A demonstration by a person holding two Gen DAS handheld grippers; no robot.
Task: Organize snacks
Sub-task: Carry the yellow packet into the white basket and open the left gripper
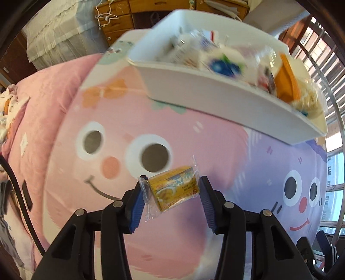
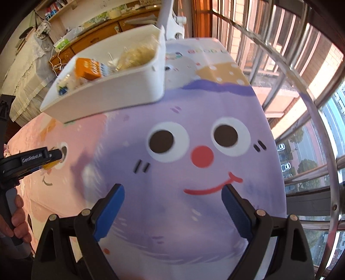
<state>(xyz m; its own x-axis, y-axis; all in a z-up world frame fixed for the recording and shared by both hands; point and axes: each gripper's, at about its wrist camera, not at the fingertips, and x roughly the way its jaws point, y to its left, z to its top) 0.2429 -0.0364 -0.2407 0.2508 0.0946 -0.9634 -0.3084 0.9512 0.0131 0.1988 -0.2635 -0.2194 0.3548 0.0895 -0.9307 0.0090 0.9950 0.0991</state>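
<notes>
Left claw (image 1: 171,195): lower centre of the left wrist view; its blue pads (image 1: 136,212) stand a little apart with a small packet between them. The left pad touches the clear wrapper; whether the right pad touches it I cannot tell, so whether it is gripped I cannot tell.
Packet (image 1: 175,188): small yellow snack in clear crinkled wrap, tilted, at the fingertips, above the pink part of the cloth, well below the tray in the frame.
Right claw (image 2: 173,213): lower centre of the right wrist view; jaws spread wide, nothing between the blue pads (image 2: 108,215), purple face behind them.
Tray (image 1: 215,97): white, oblong, upper centre to right of the left view; upper left of the right view (image 2: 112,94). It sits on the cloth, blurred.
Tray contents: an orange box (image 2: 88,69), a pale puffed snack bag (image 2: 138,55), a pack with a blue print (image 1: 224,66), other wrappers too blurred to tell.
Cloth (image 1: 107,215): covers the tabletop; pink cartoon face at left, purple face (image 2: 194,155) with red nose at right.
Left claw from the right view (image 2: 51,156): black, at the left edge, a yellow bit below its tip.
Hand (image 2: 18,224): lower left edge, wrapped around the handle.
Background: wooden drawers (image 1: 120,19) at top, window bars (image 2: 301,107) at right.
</notes>
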